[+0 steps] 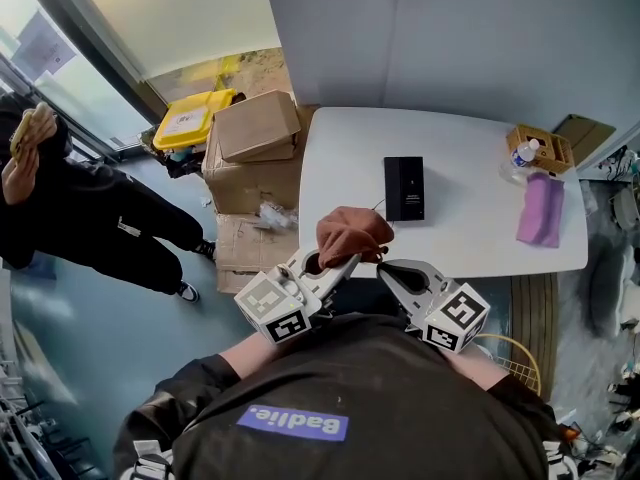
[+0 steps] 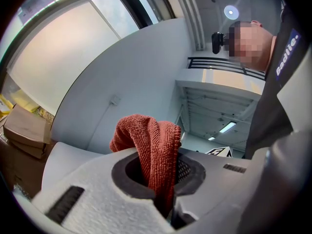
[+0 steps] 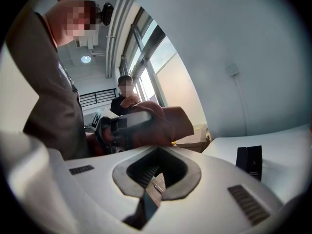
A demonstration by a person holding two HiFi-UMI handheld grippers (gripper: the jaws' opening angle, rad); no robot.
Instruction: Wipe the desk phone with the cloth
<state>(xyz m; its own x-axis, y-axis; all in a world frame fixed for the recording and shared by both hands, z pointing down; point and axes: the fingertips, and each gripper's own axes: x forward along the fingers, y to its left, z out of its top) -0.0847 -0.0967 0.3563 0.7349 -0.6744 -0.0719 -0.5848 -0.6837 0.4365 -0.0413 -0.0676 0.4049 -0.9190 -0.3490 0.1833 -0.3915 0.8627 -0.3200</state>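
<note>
The left gripper (image 1: 335,266) is clenched on the cloth (image 2: 151,150), a rust-red terry piece that passes down between its jaws and bunches in a loose fold above them. The right gripper (image 1: 390,270) is beside it with its jaws drawn together on nothing; only bare pads and a thin slit show in its own view. Both are held up close to the person's chest, on the near side of the desk phone (image 1: 404,188) and well apart from it. The phone is a flat black block lying toward the middle of the white surface (image 1: 470,233), untouched, with a thin cord trailing from its near left corner. To the right of the phone lies a purple cloth (image 1: 541,209), and beyond that, at the far right corner, is a wooden tray (image 1: 552,153) with a small bottle (image 1: 523,153) in it. To the left of the phone, off the surface, cardboard boxes (image 1: 255,128) are stacked on the floor. The step in hand looks like the carry: cloth secured, wiping not yet begun. The next move calls for lowering the left gripper forward until the bunched fold meets the phone's top face. The empty right gripper could steady the phone against sliding, since it looks light and nothing braces it.
</note>
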